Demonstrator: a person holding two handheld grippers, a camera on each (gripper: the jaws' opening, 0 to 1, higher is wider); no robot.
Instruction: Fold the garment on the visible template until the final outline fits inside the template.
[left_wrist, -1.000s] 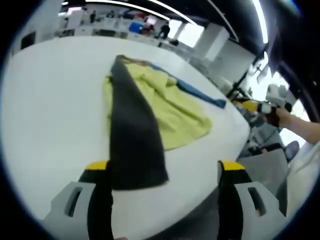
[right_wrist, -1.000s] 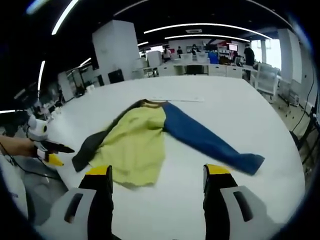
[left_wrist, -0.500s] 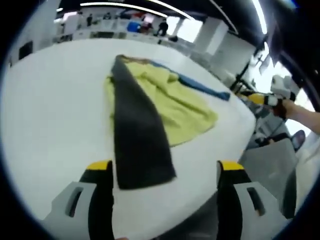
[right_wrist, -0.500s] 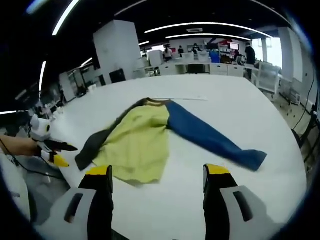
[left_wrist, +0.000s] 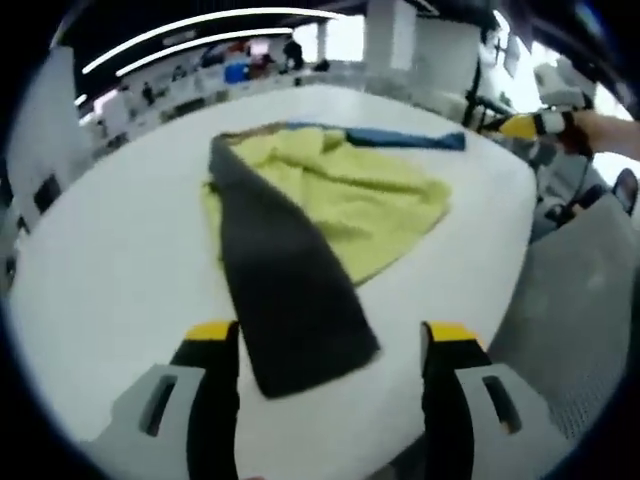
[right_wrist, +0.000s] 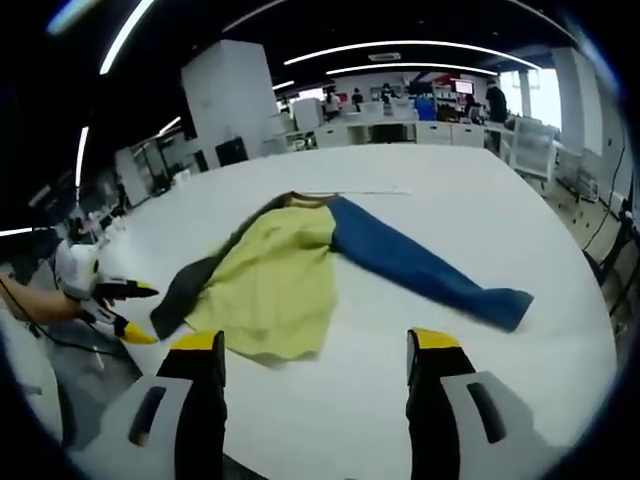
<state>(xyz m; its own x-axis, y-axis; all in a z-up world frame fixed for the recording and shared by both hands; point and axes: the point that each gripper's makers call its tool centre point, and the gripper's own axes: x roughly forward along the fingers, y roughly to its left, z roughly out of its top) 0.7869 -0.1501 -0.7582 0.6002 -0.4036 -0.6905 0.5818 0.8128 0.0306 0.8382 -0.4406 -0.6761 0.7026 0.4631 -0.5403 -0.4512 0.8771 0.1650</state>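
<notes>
A garment with a yellow-green body (left_wrist: 345, 195) (right_wrist: 275, 275), a dark grey sleeve (left_wrist: 285, 290) (right_wrist: 190, 285) and a blue sleeve (left_wrist: 400, 136) (right_wrist: 425, 270) lies spread flat on the white table (left_wrist: 110, 270) (right_wrist: 470, 190). My left gripper (left_wrist: 327, 345) is open, its jaws straddling the cuff end of the grey sleeve just above it. It also appears at the left of the right gripper view, open (right_wrist: 128, 310). My right gripper (right_wrist: 312, 350) is open above the table edge, short of the yellow hem. It shows far right in the left gripper view (left_wrist: 525, 124).
A thin pale line (right_wrist: 355, 192) runs on the table beyond the collar. The table edge (left_wrist: 520, 250) drops to grey floor on the right. Desks, pillars and people stand far behind (right_wrist: 400, 110). A person's hand (right_wrist: 35, 305) holds the left gripper.
The left gripper view has swung and moved closer over the grey sleeve's cuff. In the right gripper view, the left gripper dropped slightly and its jaws opened wider.
</notes>
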